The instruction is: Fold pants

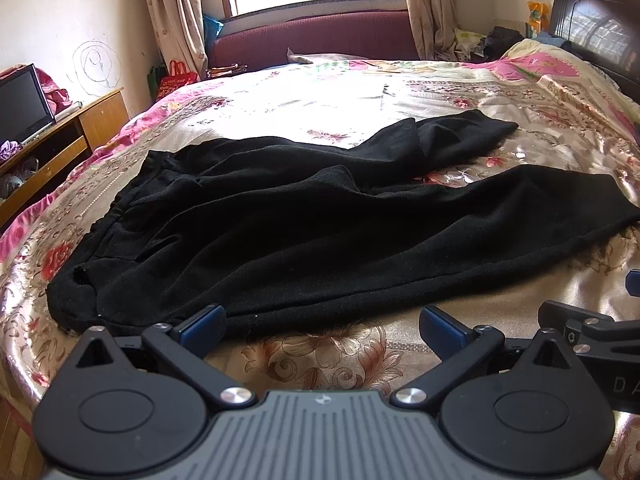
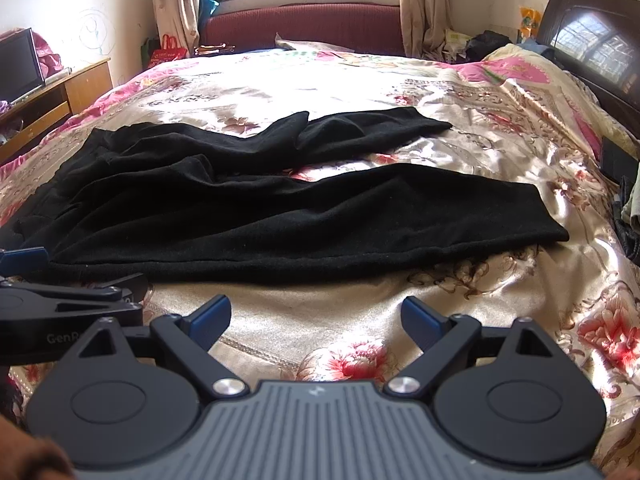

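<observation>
Both of your grippers sit side by side at the near edge of the bed, holding nothing. Your left gripper (image 1: 322, 326) has its jaws spread wide, its left fingertip (image 1: 204, 322) just at the near hem of the black pants (image 1: 280, 232). The pants lie unfolded across the floral bedspread (image 1: 320, 92), waistband to the left, two legs running right and splitting apart. Your right gripper (image 2: 318, 318) is equally wide open over bare bedspread, just short of the near leg.
</observation>
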